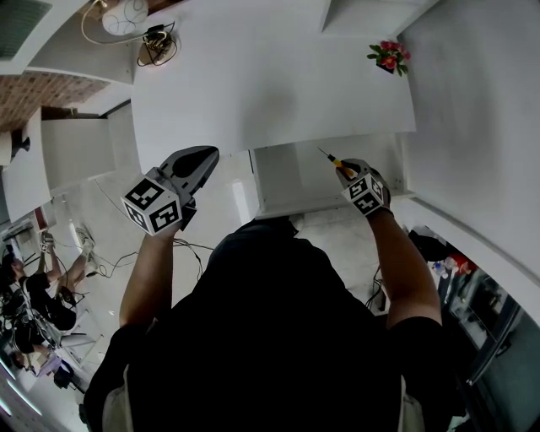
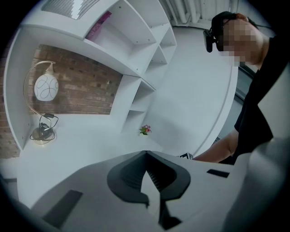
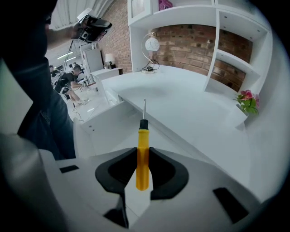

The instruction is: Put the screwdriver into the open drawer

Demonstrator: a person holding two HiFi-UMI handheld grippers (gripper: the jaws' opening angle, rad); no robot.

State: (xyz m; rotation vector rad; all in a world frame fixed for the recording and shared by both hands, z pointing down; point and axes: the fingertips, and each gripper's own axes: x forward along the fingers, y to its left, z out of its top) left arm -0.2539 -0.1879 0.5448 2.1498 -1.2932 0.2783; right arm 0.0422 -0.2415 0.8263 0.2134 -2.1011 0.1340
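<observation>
A screwdriver (image 3: 142, 154) with a yellow handle and a thin metal shaft is clamped in my right gripper (image 3: 142, 152), its shaft pointing forward. In the head view the screwdriver (image 1: 334, 160) and right gripper (image 1: 348, 171) hang over the open white drawer (image 1: 291, 179) under the desk's front edge. The drawer (image 3: 106, 124) lies below and left of the tool's tip in the right gripper view. My left gripper (image 1: 201, 160) is held up at the left near the desk edge, jaws together with nothing between them (image 2: 145, 156).
The white desk (image 1: 270, 76) carries a globe lamp (image 1: 125, 15) with cables at the back left and a small flower pot (image 1: 388, 56) at the back right. White shelves (image 2: 140, 50) stand on a brick wall. A person's dark torso fills the foreground.
</observation>
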